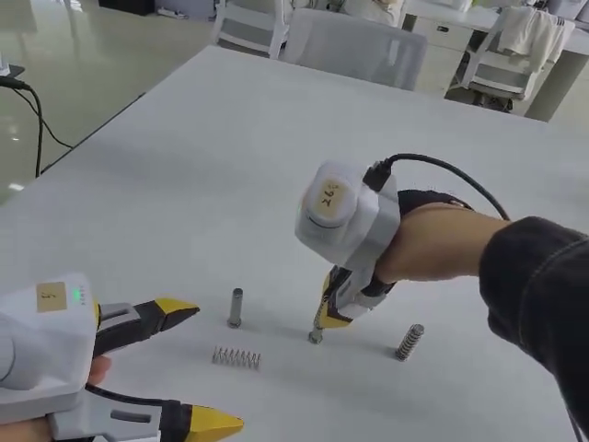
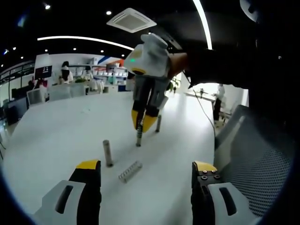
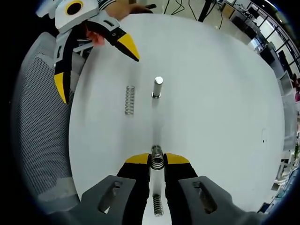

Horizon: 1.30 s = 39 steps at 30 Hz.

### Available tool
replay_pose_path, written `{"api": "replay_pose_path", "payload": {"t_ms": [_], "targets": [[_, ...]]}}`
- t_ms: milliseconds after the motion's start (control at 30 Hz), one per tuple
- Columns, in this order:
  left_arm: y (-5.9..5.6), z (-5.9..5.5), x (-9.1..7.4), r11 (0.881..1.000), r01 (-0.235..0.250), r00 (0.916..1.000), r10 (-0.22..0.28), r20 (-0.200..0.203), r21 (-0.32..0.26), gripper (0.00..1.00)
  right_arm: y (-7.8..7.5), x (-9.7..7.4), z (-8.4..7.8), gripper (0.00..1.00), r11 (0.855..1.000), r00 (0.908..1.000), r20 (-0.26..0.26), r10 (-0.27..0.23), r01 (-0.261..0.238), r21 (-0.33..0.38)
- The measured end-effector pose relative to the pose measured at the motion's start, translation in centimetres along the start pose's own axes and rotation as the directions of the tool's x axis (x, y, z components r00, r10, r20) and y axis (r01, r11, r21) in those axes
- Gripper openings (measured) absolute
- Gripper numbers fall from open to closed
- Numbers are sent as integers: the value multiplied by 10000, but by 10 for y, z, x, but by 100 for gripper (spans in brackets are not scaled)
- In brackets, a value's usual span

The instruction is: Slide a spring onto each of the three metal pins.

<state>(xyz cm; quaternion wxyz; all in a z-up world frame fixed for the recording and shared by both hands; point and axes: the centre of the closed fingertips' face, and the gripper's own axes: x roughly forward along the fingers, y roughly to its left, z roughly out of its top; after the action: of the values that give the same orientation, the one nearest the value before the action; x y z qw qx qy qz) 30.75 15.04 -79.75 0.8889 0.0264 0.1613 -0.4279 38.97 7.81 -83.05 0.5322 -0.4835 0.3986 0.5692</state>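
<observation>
My right gripper [image 1: 324, 320] points straight down, shut on a spring [image 3: 157, 158] that sits over the middle pin [image 1: 316, 337]. A bare metal pin [image 1: 236, 308] stands upright to its left, also seen as the bare pin [image 3: 158, 87] and the bare pin [image 2: 108, 153]. A loose spring [image 1: 236, 357] lies flat on the white table [image 1: 230, 166] in front of that pin, the same loose spring [image 2: 130, 171]. To the right a third pin [image 1: 409, 342] wears a spring. My left gripper [image 1: 212, 366] hovers open at the near left, nothing between its jaws.
The table edge runs along the left, with a black cable [image 1: 37, 120] on the floor beyond. Grey mesh chairs [image 1: 354, 46] stand at the far side. A person's sleeve [image 1: 543, 304] reaches in from the right.
</observation>
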Motion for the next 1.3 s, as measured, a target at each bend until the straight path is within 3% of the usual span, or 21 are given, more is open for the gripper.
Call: {"api": "replay_pose_path", "payload": {"t_ms": [867,1300], "targets": [[1,1,0,9993,-371,9993,372,47,-96,73,2,20,-5,8,9997,9998,-171,131,-135,-209],[-1,-4,1,9984,-514,9986,511,-138,-226,73,4,22,-2,11,9994,9998,113,184,-180,-311]]}}
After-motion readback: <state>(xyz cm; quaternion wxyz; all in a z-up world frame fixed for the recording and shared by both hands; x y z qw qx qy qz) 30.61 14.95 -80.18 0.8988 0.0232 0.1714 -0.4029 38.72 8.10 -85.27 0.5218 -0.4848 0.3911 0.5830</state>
